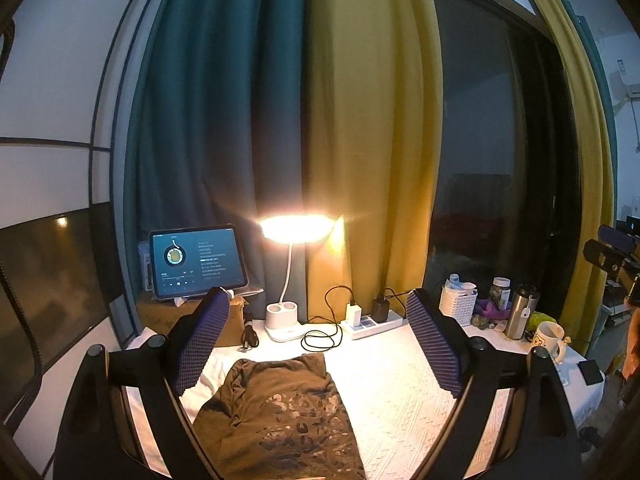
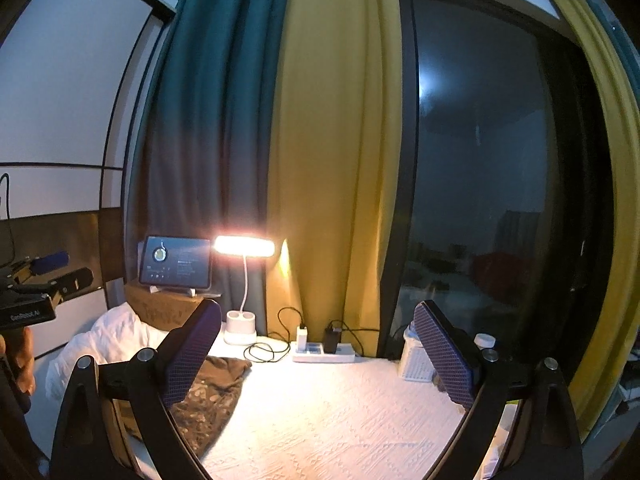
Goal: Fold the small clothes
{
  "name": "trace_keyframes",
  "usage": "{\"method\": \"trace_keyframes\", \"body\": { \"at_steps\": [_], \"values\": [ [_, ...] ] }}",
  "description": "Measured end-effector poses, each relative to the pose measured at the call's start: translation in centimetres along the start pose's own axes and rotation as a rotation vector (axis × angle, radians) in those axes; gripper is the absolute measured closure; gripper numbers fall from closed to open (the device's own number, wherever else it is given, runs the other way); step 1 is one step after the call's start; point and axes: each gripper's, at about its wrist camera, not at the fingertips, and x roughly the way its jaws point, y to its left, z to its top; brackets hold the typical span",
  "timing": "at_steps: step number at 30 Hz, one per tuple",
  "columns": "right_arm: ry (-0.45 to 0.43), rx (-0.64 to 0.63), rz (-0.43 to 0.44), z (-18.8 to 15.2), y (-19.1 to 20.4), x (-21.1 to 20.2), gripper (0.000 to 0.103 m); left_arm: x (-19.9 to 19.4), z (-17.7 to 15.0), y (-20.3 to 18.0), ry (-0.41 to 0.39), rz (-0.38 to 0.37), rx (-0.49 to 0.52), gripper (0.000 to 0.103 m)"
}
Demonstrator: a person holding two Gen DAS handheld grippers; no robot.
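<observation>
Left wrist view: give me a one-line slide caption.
Open left gripper hovers above a brown printed garment on the white textured table cover, facing a lit desk lamp.

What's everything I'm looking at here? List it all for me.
garment: one, brown, printed, lying on the table
tablecloth: one, white, textured, over the table
desk lamp: one, white, lit, at the back
tablet: one, dark screen on, back left on a cardboard box
power strip: one, white, chargers plugged in
basket: one, white, back right
flask: one, steel, right
mug: one, white, right
curtains: teal and yellow, behind
left gripper: jaws open, empty
right gripper: jaws open, empty
</observation>
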Motion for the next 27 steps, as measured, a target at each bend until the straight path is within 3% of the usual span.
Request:
{"method": "trace_keyframes", "body": {
  "at_steps": [27],
  "values": [
    [0.003,-0.004,-0.014,-0.27,-0.04,-0.31,0.001,-0.32,0.0,-0.22,0.003,0.004,-0.007,0.013]
  ]
}}
